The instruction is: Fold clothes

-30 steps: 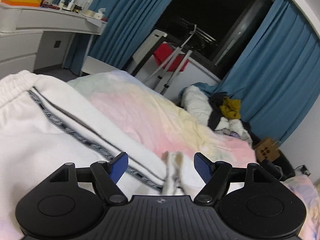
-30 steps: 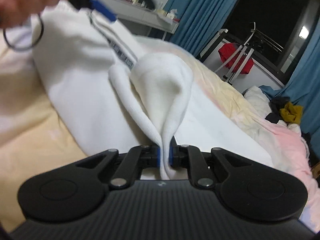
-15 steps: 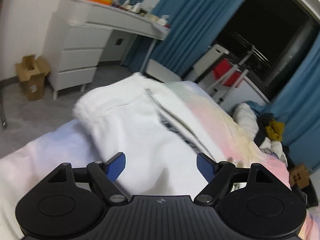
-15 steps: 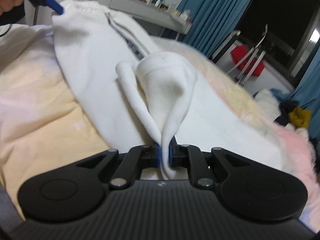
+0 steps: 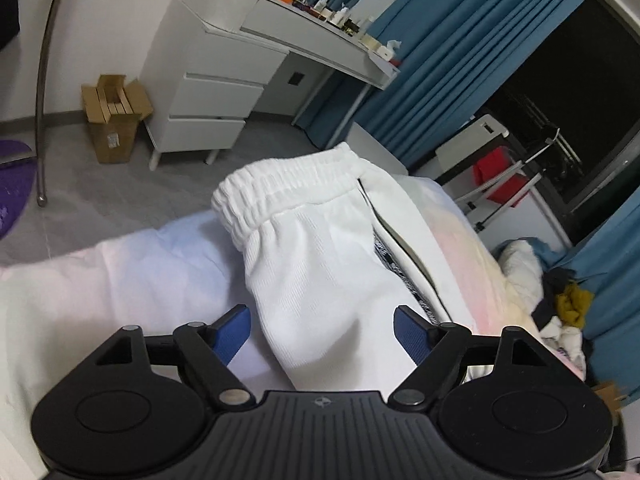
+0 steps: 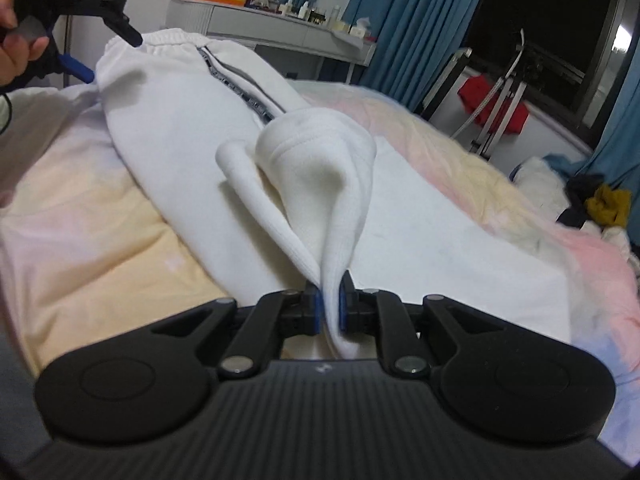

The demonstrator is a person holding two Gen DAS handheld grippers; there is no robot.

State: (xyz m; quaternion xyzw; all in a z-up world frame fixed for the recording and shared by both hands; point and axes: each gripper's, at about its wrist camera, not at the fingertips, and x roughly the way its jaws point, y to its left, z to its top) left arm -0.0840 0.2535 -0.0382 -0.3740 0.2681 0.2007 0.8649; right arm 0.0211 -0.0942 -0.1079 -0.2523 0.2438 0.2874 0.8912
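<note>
White jogging trousers [image 5: 320, 260] with a dark patterned side stripe lie on the pastel duvet [image 5: 120, 272], their elastic waistband [image 5: 280, 188] toward the bed's edge. My left gripper [image 5: 322, 322] hovers open just behind the waistband end, and the cloth lies below and between the blue pads [image 5: 234, 330] without being pinched. In the right wrist view the trousers [image 6: 172, 112] stretch away, and my right gripper [image 6: 330, 306] is shut on a raised fold of the leg cuff [image 6: 320, 168]. The left gripper [image 6: 108, 54], held by a hand, shows at the waistband at upper left.
Beyond the bed's edge are a grey floor, a white desk with drawers [image 5: 208, 92], a cardboard box [image 5: 114, 116] and a metal pole [image 5: 44, 80]. Blue curtains [image 5: 440, 40], a drying rack with red cloth [image 5: 496, 176] and a clothes pile [image 5: 560, 300] lie to the right.
My left gripper left the trouser leg and swung over to the waistband end, rolling as it went. The right gripper stayed shut on the cuff, almost still.
</note>
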